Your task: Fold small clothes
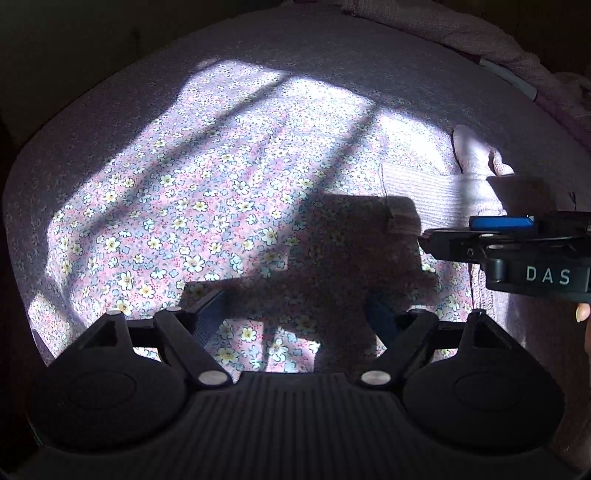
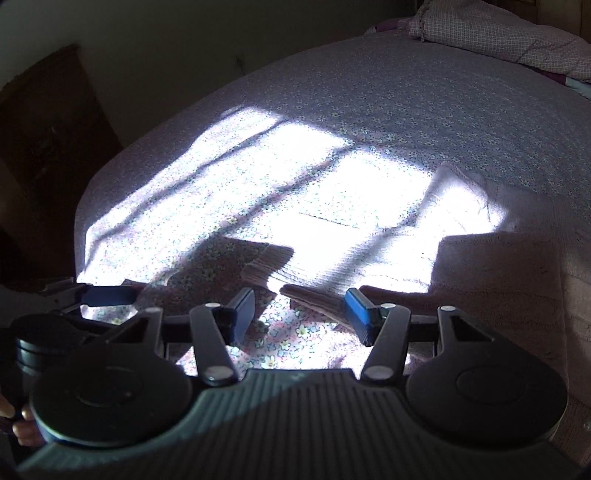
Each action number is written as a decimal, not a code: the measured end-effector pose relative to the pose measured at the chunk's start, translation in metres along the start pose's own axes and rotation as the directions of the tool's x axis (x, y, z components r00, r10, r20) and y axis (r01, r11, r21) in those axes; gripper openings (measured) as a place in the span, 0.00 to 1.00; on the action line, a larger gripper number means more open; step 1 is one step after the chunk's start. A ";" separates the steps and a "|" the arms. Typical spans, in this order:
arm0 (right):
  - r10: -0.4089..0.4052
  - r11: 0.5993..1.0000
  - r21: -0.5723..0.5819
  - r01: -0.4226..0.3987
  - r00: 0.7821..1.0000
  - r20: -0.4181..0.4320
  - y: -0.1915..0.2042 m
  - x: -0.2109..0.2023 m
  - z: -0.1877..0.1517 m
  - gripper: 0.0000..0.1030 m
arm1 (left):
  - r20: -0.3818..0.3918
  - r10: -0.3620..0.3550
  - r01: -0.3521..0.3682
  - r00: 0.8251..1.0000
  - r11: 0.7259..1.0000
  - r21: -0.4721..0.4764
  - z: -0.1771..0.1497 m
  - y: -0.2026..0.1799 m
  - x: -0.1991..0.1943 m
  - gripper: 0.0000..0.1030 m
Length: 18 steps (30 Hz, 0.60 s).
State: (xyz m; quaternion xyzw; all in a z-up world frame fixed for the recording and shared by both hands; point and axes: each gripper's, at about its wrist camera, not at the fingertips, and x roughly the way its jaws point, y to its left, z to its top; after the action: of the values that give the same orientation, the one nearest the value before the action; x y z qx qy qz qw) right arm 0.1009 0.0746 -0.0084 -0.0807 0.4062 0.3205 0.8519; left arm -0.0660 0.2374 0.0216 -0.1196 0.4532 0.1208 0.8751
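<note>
A pale pink ribbed knit garment lies on the flowered bedsheet, partly in sun and partly in shadow. It also shows in the right wrist view, with a folded ribbed edge just ahead of the fingers. My left gripper is open and empty above the sheet, left of the garment. My right gripper is open, its blue-padded right finger touching the garment's edge. The right gripper shows from the side in the left wrist view.
A checked pink quilt lies bunched at the bed's far right. A dark wooden cabinet stands left of the bed. The left gripper shows at the left edge of the right wrist view.
</note>
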 end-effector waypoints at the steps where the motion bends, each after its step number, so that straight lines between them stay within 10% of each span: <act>1: -0.008 1.000 -0.011 0.007 1.000 -0.009 0.002 0.006 0.001 0.55 | 0.001 0.000 0.000 1.000 1.000 0.003 -0.001 -0.001 0.000 0.84; 9: -0.066 0.993 -0.097 0.065 0.998 -0.012 0.015 0.033 0.002 0.55 | 0.006 0.017 -0.018 1.000 0.999 0.033 -0.003 -0.008 0.000 0.87; 13: -0.091 0.994 -0.050 0.092 0.995 0.027 0.007 0.030 0.005 0.16 | 0.009 0.010 -0.011 1.000 0.999 0.039 -0.003 -0.009 -0.003 0.87; 18: -0.079 0.997 0.024 0.077 0.991 0.112 -0.008 -0.001 0.014 0.11 | 0.019 -0.018 0.017 1.000 0.999 0.034 -0.001 -0.011 -0.010 0.87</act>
State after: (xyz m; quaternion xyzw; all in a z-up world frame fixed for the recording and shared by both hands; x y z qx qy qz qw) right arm 0.1142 0.0731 0.0002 -0.0698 0.3569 0.2870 0.8862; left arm -0.0692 0.2252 0.0302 -0.1078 0.4455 0.1067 0.8823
